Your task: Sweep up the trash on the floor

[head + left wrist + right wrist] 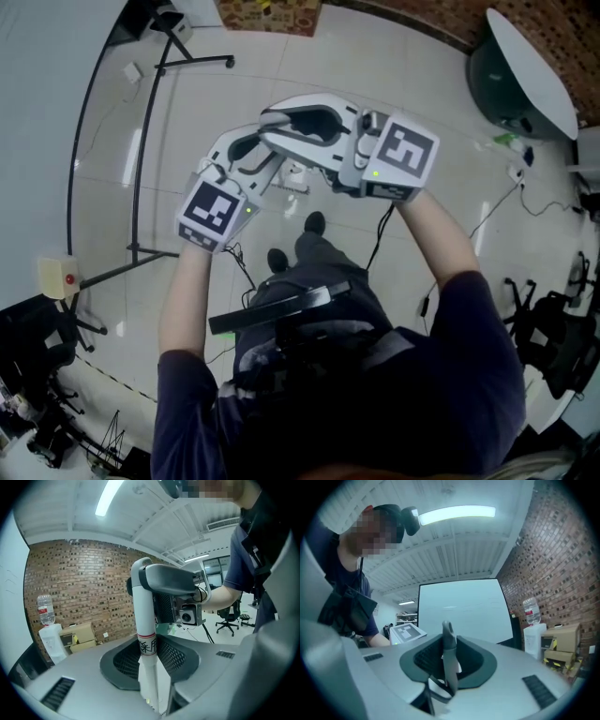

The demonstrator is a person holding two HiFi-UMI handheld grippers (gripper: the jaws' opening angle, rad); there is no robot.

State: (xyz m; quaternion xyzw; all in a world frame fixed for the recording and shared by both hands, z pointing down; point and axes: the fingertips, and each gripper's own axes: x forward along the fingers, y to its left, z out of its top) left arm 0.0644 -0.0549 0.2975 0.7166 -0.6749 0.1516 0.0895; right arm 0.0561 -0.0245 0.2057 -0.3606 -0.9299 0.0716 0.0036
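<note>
On the white tiled floor [375,56] in the head view, a black stand [197,63] is at ten o'clock and a round table [530,66] is at two o'clock. The two tools meet close together in the middle, in front of the person.

The left hand-held gripper [149,665] is pinching a white pole [143,602], which stands upright between its jaws. Around the pole goes a label [146,645] with a red band and black Chinese characters; I cannot read them surely. At nine o'clock in that view a water bottle [45,609] stands before a brick wall [84,573]. Cardboard boxes [77,637] are beside it, and their print is too small to read.

The right hand-held gripper [449,667] is pinching a thin grey handle [448,644], also upright, with a hole at its top end. Behind it is a large white board [461,611]. Which bits on the floor are trash I cannot tell.
</note>
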